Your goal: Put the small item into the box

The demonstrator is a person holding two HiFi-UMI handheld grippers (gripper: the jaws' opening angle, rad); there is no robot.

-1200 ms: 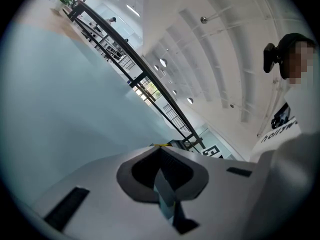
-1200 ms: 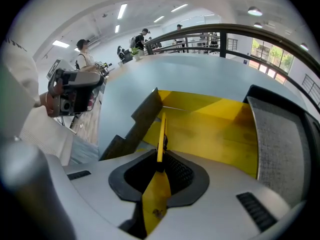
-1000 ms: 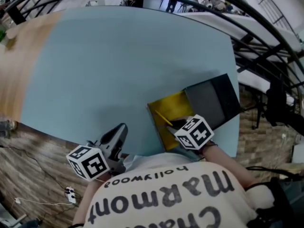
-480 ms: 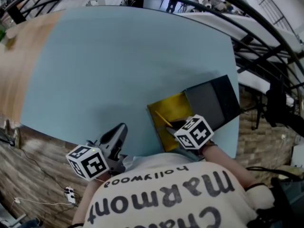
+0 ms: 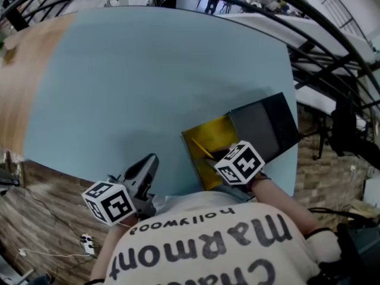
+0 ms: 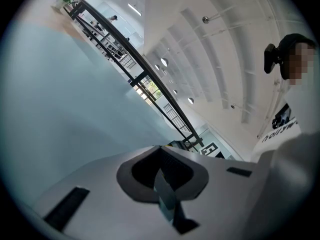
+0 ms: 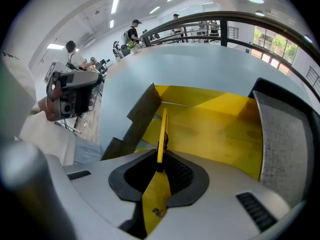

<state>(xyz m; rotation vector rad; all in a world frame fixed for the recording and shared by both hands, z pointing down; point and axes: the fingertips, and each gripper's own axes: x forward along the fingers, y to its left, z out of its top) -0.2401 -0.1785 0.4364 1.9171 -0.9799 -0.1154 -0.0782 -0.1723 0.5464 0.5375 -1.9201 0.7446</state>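
Yellow strip (image 7: pixel 162 126), perhaps card, clamped by right gripper (image 7: pixel 160 154).

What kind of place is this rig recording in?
Probably a big open indoor hall, maybe a mezzanine workspace. A black railing runs behind the light-blue table, strip lights line a high white ceiling, and other people sit and stand further back.
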